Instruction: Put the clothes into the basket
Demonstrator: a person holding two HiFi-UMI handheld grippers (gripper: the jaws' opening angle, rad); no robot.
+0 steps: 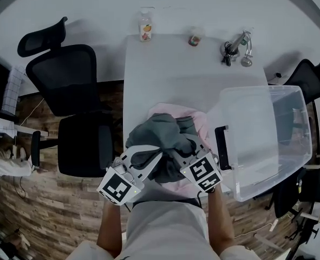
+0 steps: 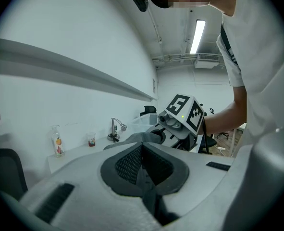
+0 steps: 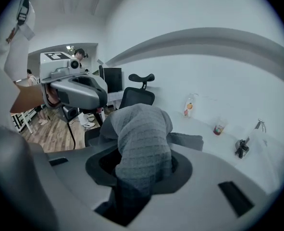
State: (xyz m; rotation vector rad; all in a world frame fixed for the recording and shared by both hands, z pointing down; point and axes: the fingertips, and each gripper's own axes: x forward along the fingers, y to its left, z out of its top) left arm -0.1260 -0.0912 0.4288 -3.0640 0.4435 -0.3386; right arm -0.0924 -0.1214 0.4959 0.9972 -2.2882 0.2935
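Note:
A grey knit garment is bunched over the near edge of the white table, with a pink garment lying under it. My left gripper grips the grey garment from the left, and a thin fold runs between its closed jaws. My right gripper is shut on it from the right; in the right gripper view a thick hump of the grey garment bulges up between the jaws. The clear plastic basket stands tilted at the table's right end, close beside my right gripper.
A black office chair stands left of the table and another behind the basket. At the table's far edge are a bottle, a small cup and a metal tap. The floor is wood.

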